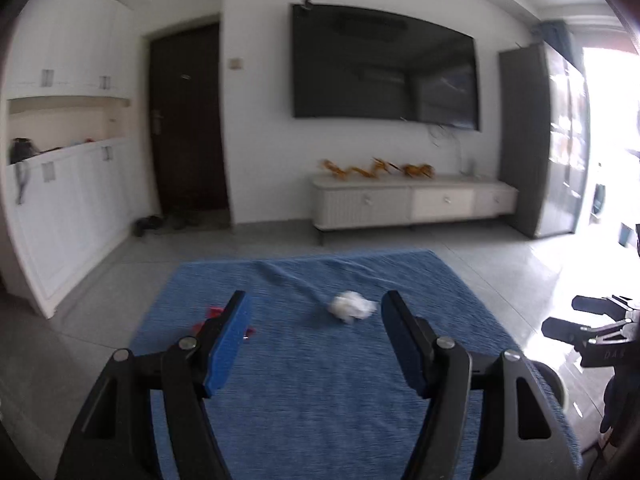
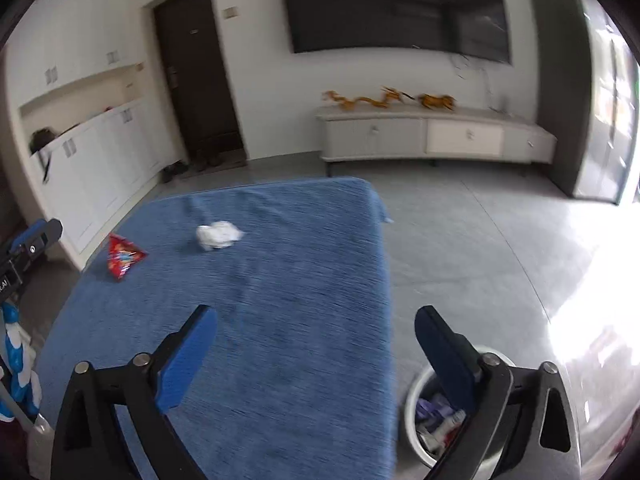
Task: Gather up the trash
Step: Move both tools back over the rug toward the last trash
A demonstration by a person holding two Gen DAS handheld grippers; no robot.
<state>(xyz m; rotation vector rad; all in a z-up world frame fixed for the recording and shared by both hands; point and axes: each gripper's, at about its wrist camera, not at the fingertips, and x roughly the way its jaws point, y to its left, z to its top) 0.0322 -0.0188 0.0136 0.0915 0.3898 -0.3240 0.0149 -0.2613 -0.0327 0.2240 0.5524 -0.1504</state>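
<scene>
- Both grippers are empty with jaws apart: the left gripper (image 1: 316, 340) stands moderately open, the right gripper (image 2: 316, 348) spread wide, nothing between the pads of either.
- Two pieces of trash remain on the blue-covered table (image 2: 280, 320): a crumpled tissue (image 2: 219, 234) near the far middle, and a red wrapper (image 2: 122, 257) towards the left edge. In the left wrist view the left finger (image 1: 228, 344) partly hides the wrapper.
- The bin (image 2: 416, 396) sits on the floor beside the table's right edge, already holding some waste, partly behind the right gripper's finger.
- Risks, as I judge them:
  - The tissue is light and loose; a pinch on its outer folds could let it slip out on the way across to the bin.
  - The wrapper lies flat, so pads may snag the cloth instead and drag the cover.
  - Both views are blurred, so aim at either piece may be off.
  - A release over the table edge rather than over the bin would drop trash on the floor.
</scene>
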